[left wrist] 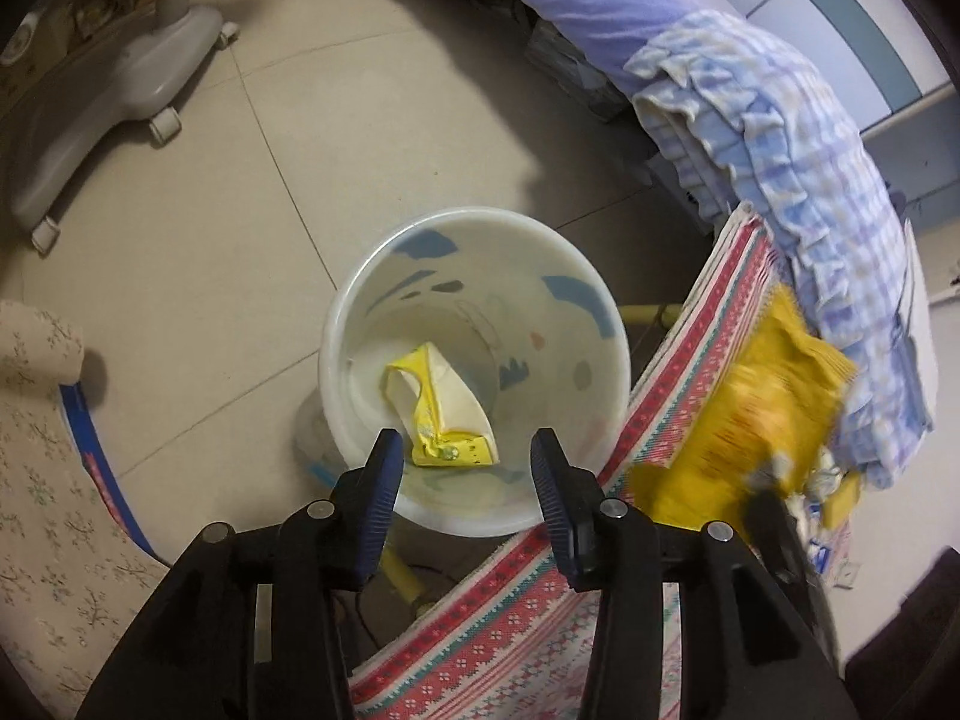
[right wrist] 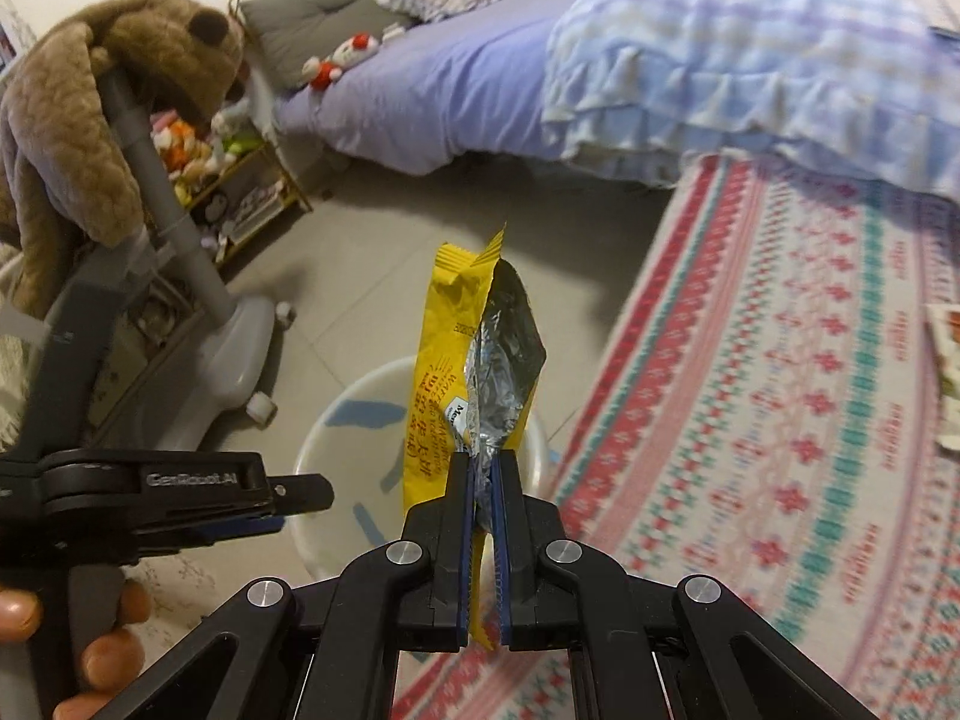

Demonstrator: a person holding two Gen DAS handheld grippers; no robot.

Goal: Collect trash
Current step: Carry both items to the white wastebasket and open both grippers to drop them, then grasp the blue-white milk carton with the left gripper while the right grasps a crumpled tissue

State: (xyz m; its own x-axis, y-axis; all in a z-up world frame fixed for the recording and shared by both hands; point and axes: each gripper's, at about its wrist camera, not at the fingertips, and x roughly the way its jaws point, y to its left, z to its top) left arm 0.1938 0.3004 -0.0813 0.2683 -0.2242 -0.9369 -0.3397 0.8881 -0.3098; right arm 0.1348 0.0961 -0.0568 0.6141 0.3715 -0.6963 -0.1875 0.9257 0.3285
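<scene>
Your right tool [right wrist: 479, 462] pinches the torn yellow foil-lined snack wrapper [right wrist: 474, 372] above the white plastic bin [left wrist: 474, 372] for dropping; left tool [left wrist: 462, 450] gapes empty over it.

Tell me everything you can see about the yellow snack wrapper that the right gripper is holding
The yellow snack wrapper is a torn-open foil pouch, printed yellow outside and crinkled silver inside. It stands upright, its serrated top edge uppermost, clamped near its lower end by the shut right gripper. Only the gripper touches it. It hangs above the white bin's rim. In the left wrist view it shows only as a yellow blur.
</scene>
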